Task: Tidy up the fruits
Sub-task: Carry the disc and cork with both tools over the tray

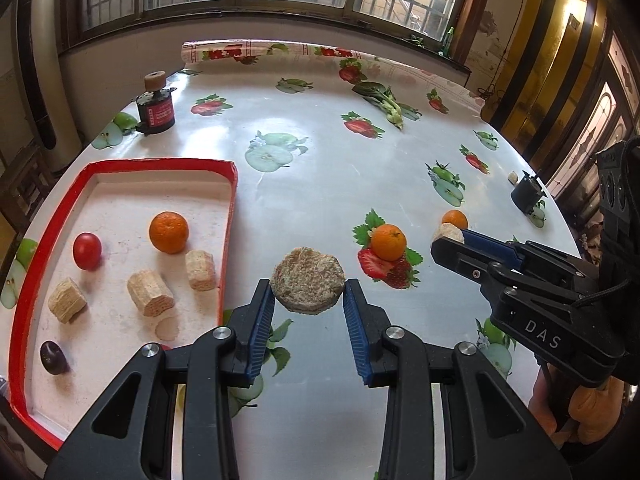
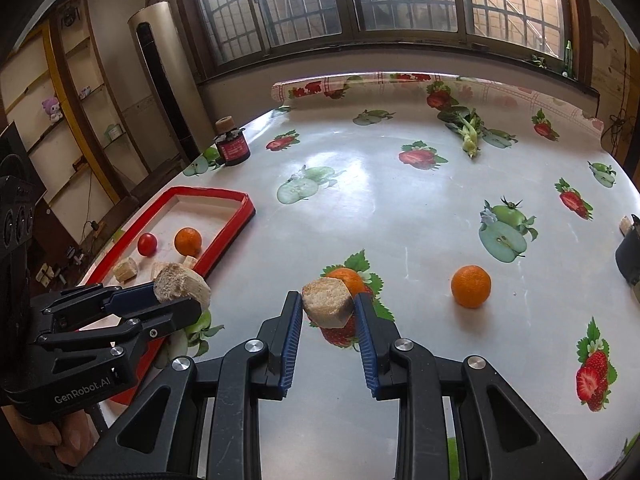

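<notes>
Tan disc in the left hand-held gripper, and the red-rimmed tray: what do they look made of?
The flat tan disc held in the left hand-held gripper looks like coarse, matte pressed grain or fibre: speckled, rough top, crumbly edge; possibly a dry cake, not certain. The red-rimmed white tray looks like cardboard or thin board: thin folded rim, a dull, scuffed white floor. Plastic cannot be ruled out.

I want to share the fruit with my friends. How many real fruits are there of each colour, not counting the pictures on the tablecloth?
Orange fruits: 3
Red fruit: 1
Dark purple fruit: 1
Total: 5
</notes>
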A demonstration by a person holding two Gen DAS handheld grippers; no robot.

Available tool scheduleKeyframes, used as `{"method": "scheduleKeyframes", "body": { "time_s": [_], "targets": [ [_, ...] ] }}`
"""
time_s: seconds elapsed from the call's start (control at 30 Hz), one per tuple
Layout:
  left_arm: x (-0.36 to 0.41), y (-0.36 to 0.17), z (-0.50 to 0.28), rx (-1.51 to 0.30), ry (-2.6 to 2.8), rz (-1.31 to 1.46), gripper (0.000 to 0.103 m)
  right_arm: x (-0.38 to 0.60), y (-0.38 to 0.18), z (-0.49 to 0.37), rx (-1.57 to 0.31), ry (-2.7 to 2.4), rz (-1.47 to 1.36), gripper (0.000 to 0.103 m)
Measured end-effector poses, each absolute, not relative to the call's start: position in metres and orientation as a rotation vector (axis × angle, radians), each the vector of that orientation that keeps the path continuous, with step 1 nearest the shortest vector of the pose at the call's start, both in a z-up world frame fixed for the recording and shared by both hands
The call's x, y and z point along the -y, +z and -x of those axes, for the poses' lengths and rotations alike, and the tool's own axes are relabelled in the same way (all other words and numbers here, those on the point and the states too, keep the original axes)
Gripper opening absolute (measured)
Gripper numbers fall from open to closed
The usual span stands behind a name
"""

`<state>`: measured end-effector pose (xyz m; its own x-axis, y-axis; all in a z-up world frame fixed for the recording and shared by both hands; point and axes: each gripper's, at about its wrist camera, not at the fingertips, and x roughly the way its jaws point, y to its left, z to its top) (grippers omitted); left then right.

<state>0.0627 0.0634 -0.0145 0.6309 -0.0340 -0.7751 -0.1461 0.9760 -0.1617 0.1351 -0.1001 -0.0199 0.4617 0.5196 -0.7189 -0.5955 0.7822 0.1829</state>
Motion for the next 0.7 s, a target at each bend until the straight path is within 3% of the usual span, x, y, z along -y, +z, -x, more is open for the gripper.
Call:
{"method": "scheduleKeyframes", "body": {
  "time_s": [0.7],
  "targets": [
    [-0.141, -0.015, -0.048, -0.888, 0.2, 0.256, 0.033, 0.021, -0.018, -0.13, -0.859, 0.787, 0.16, 0.028]
  ]
}}
